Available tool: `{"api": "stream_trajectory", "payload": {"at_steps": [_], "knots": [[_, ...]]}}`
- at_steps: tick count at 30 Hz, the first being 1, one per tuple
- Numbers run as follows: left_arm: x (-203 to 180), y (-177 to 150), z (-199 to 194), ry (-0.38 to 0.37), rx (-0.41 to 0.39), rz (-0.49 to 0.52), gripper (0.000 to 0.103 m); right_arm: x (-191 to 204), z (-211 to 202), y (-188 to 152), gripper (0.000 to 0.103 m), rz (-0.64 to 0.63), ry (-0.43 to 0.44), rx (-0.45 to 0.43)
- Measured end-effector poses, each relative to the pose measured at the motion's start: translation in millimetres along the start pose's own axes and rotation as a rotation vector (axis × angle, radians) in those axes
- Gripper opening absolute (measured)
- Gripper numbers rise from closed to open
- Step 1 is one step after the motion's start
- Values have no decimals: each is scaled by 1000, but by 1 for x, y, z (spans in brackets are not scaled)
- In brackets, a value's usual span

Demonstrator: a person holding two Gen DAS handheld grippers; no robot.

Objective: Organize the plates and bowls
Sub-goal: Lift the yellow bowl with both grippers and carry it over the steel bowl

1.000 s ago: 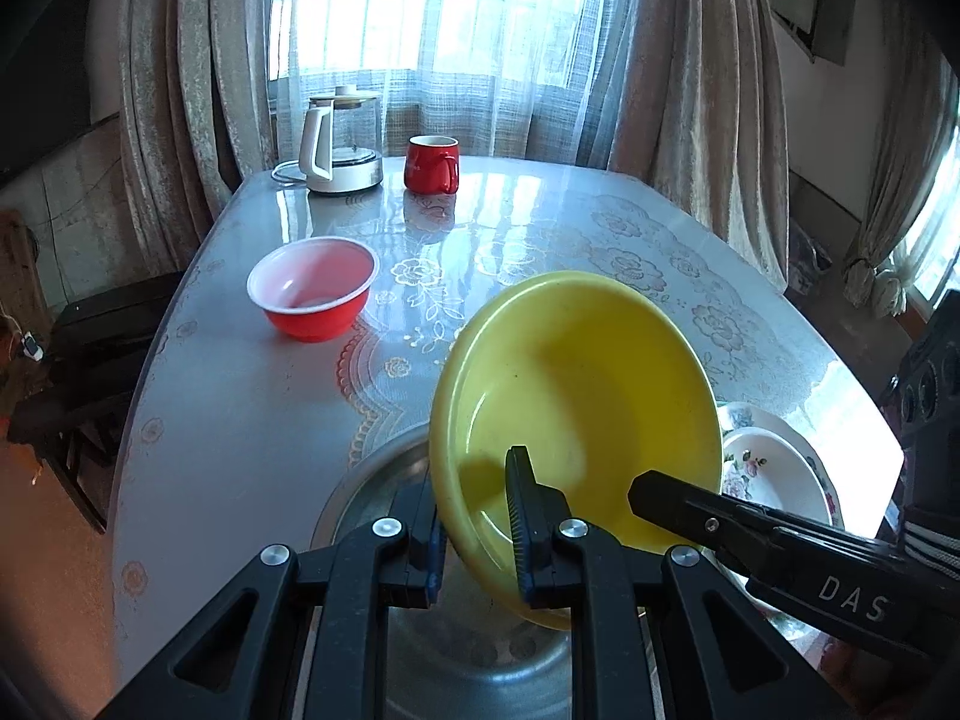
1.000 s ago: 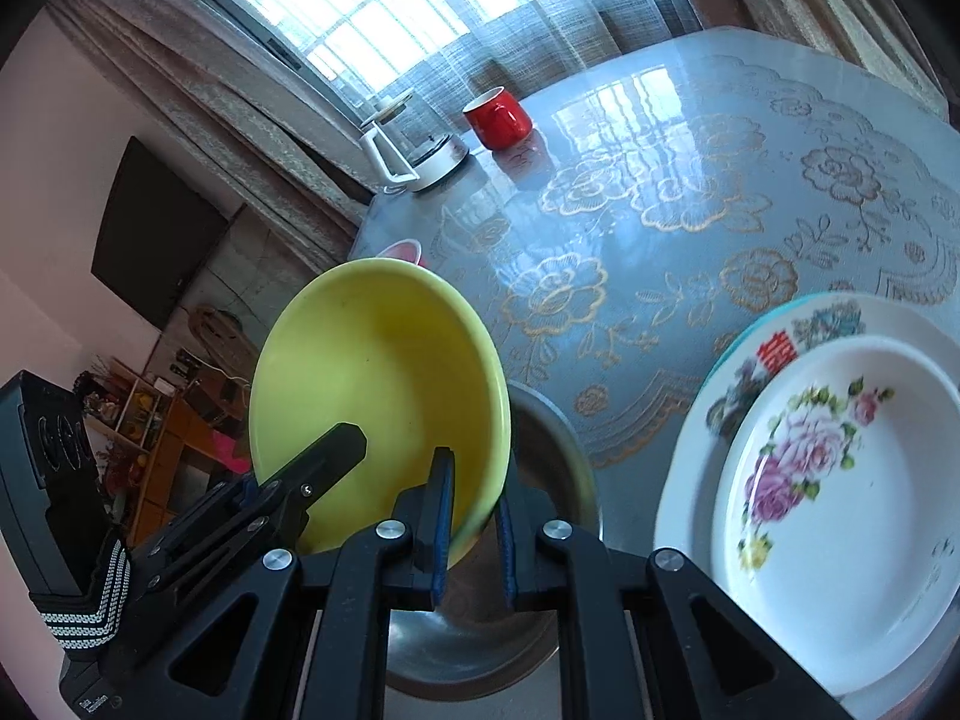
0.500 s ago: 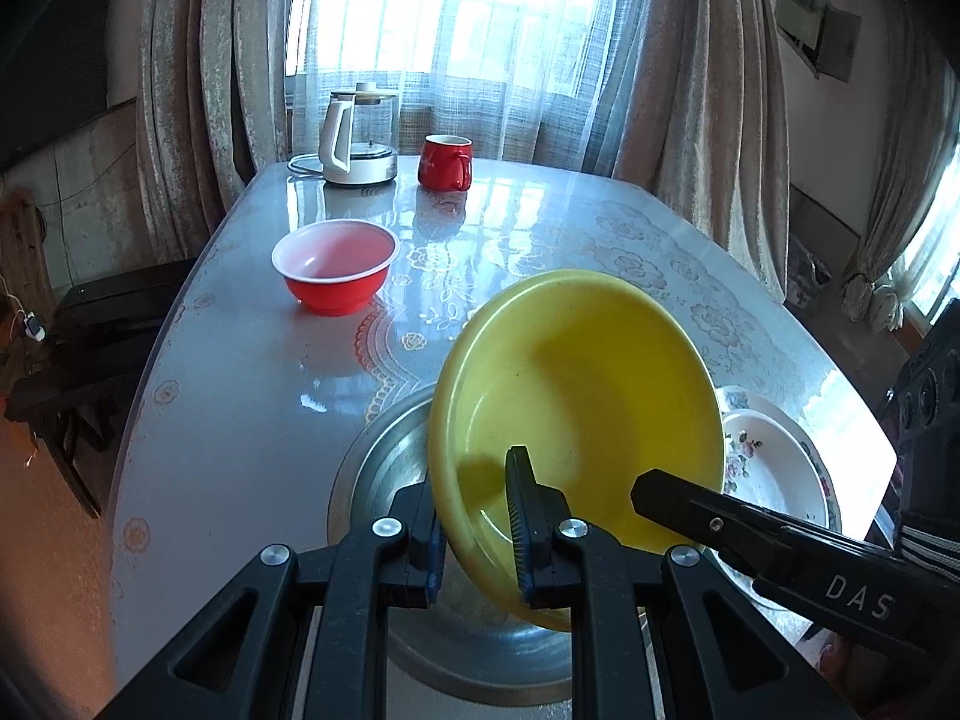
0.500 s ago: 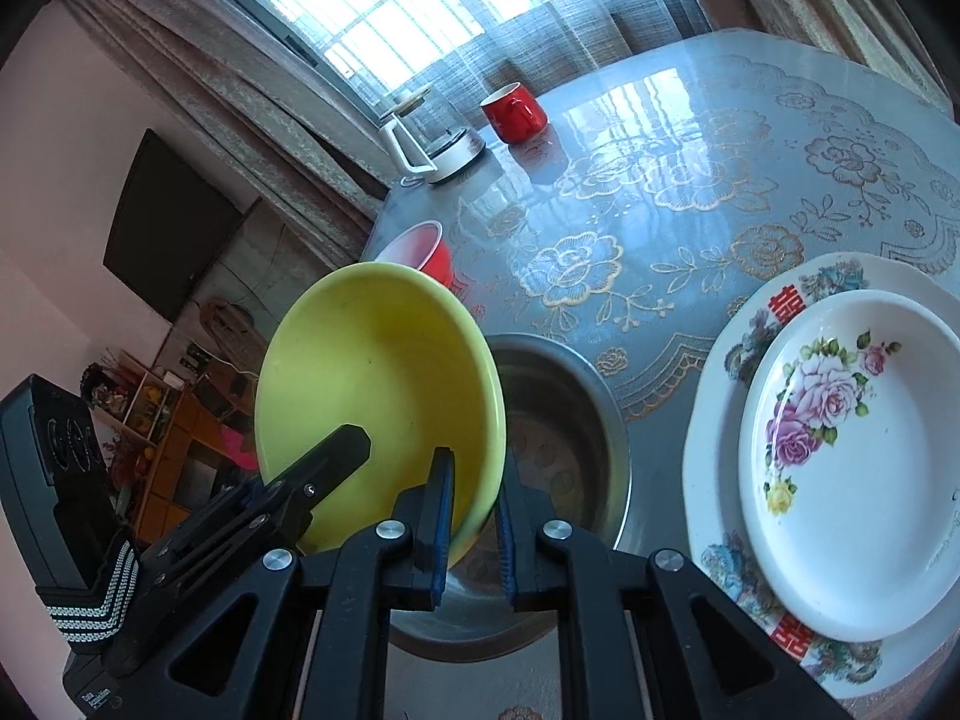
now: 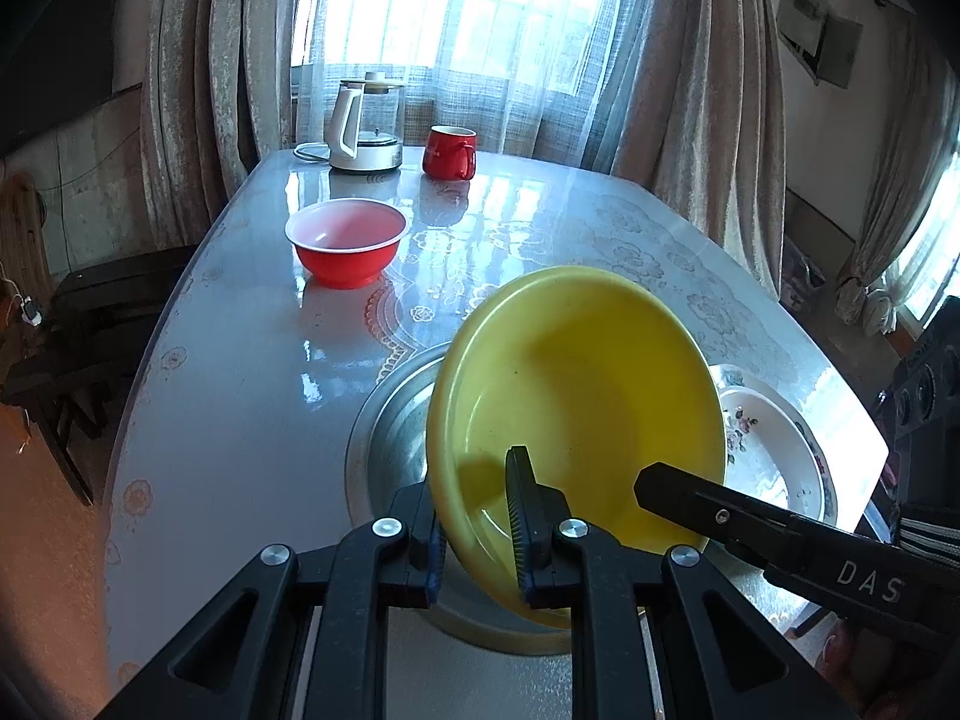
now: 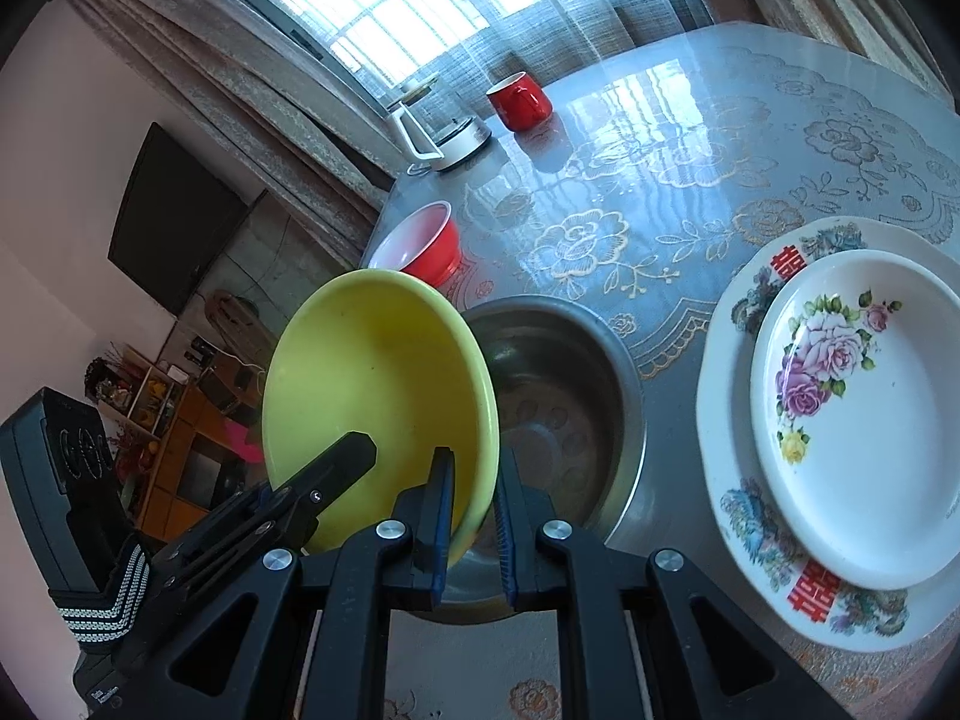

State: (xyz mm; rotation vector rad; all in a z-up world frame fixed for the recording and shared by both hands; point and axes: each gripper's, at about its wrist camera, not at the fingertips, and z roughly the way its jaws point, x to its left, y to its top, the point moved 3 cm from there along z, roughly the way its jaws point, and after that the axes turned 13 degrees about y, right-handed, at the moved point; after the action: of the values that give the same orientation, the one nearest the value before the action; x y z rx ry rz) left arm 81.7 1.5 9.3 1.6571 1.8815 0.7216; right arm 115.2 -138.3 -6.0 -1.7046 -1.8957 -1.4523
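Yellow bowl tilted, hollow twd cam, above steel basin.

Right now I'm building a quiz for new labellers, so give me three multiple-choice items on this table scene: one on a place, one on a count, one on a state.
1. Where does the small flowered plate lie?
A. on the bigger plate
B. in the metal basin
C. beside the kettle

2. How many red things stand on the table?
A. one
B. two
C. three

3. How is the yellow bowl held?
A. flat on the table
B. tilted, its rim pinched by both the left hand-held gripper and the right hand-held gripper
C. upside down

Answers: 1 A, it rests centred on the bigger plate. 2 B, a red bowl and a red mug. 3 B, each view shows fingers clamped on its rim above the basin.
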Motion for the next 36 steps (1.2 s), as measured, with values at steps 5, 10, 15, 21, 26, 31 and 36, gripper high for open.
{"api": "stream_trajectory", "payload": {"at_steps": [5, 10, 15, 21, 26, 31, 36], "knots": [[4, -5, -6, 5, -9, -3, 18, 2, 2, -3, 13, -9, 12, 3], [2, -9, -16, 14, -22, 5, 18, 3, -1, -6, 13, -19, 29, 0], [2, -14, -23, 17, -30, 7, 18, 5, -5, -12, 13, -29, 39, -2], [5, -20, -24, 12, -21, 11, 18, 5, -8, -19, 14, -32, 41, 0], [9, -26, -21, 8, 1, 9, 18, 3, -1, -20, 14, -30, 36, 19], [11, -36, -20, 9, 13, 8, 18, -1, 3, -28, 14, -26, 27, 42], [12, -39, -22, 3, 12, 11, 18, -1, 1, -31, 14, -32, 23, 47]]}}
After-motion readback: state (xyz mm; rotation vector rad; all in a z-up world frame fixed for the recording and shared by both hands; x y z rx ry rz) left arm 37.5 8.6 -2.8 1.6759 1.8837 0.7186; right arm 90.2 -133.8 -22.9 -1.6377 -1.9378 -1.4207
